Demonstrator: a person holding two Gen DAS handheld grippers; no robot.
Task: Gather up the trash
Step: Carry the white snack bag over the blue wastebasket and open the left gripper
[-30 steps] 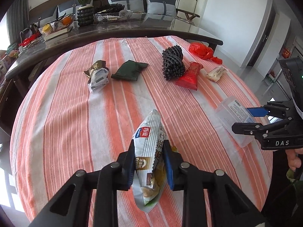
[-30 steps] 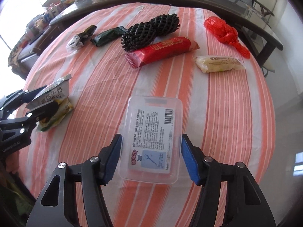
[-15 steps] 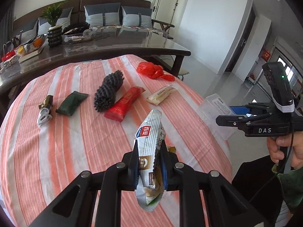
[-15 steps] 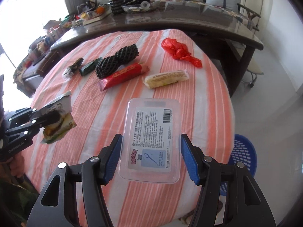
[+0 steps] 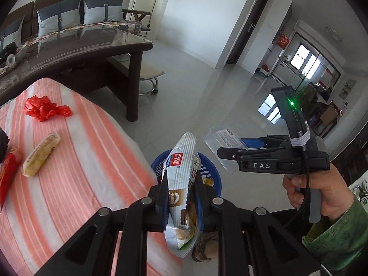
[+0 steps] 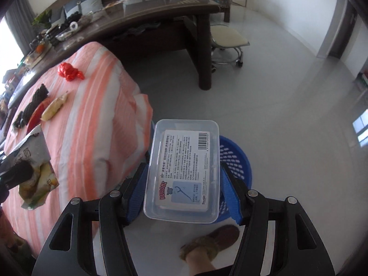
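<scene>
My left gripper [image 5: 180, 197] is shut on a crumpled silver snack bag [image 5: 182, 174], held in the air past the table's edge and above a blue basket [image 5: 212, 172] on the floor. The same bag [image 6: 34, 168] shows at the left of the right wrist view. My right gripper [image 6: 184, 188] is shut on a clear plastic box [image 6: 184, 168] with a printed label, held over the blue basket [image 6: 237, 158]. In the left wrist view that box [image 5: 224, 138] sticks out of the right gripper, which a hand [image 5: 317, 195] holds.
The striped orange tablecloth [image 5: 80, 161] still carries a red plastic bag [image 5: 43, 108], a pale wrapped snack [image 5: 41, 154], a red wrapper [image 5: 9, 172] and black netting [image 6: 34, 101]. A dark glass table [image 6: 161, 16], a stool [image 6: 227, 43] and a slippered foot [image 6: 207, 243] are near.
Both grippers swung right off the table with their loads. The blue basket on the grey floor has come into view under them. The left jaws closed tighter on the snack bag.
</scene>
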